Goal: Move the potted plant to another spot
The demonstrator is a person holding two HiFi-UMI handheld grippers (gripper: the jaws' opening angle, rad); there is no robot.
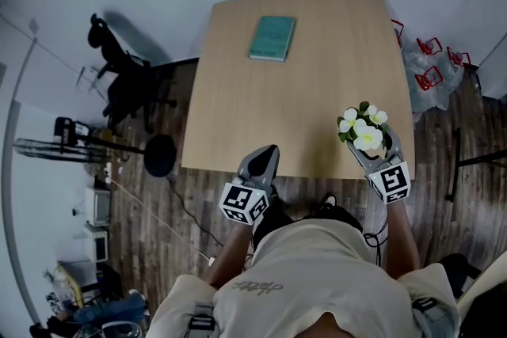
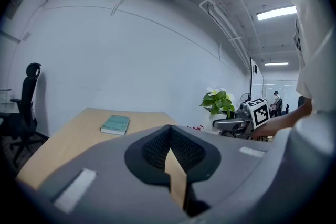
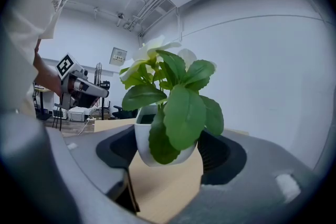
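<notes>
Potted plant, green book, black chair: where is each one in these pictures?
potted plant [image 3: 142, 139]: right gripper view, on its white pot.
green book [image 1: 272, 38]: head view, middle of its cover.
black chair [image 1: 127, 83]: head view, middle of the chair.

I read the left gripper [image 2: 169, 140] across the whole lower frame. Its grey jaws are closed pad to pad, with nothing held between them. A narrow strip of tabletop shows through the gap beneath the pads.

The wooden table [image 2: 73, 136] lies directly beyond the jaws. A teal book [image 2: 115, 124] lies flat on it, towards the table's far edge. A black office chair [image 2: 22, 113] stands off the table's left side.

Off the table's right side I note the right gripper [image 2: 227, 124]. The green leaves of the potted plant [image 2: 218, 102] rise just above it; I cannot make out the pot. A white wall [image 2: 131, 60] stands behind the table.
</notes>
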